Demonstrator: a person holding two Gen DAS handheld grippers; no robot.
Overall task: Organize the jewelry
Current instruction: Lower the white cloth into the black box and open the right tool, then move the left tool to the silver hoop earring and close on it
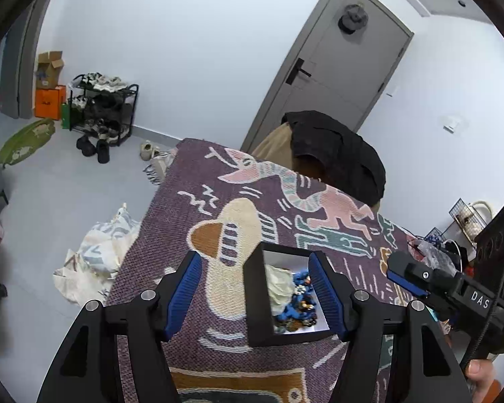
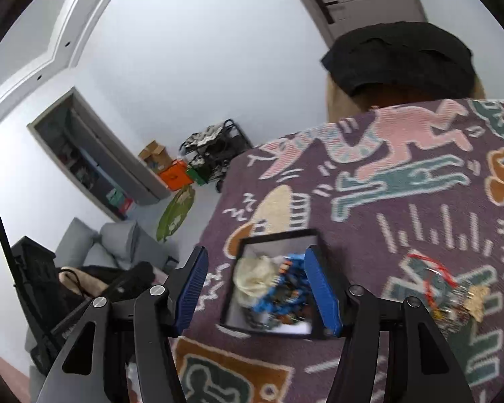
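I see both my left tongs [image 1: 255, 297] and right tongs [image 2: 257, 290] spread wide, released, with the black jewelry box [image 1: 255, 302] on the patterned worktop [image 1: 184, 201] sitting between their fingers.

Black box [image 1: 287, 297] sits mid-frame on patterned blanket [image 1: 191, 181], top uncovered — white wad [image 1: 279, 285] fills its left half, blue beads [image 1: 300, 299] the right. Bare blanket upper centre and lower left of left wrist view. Jewelry pile [image 2: 453, 295] at right of right wrist view — near box, apart.
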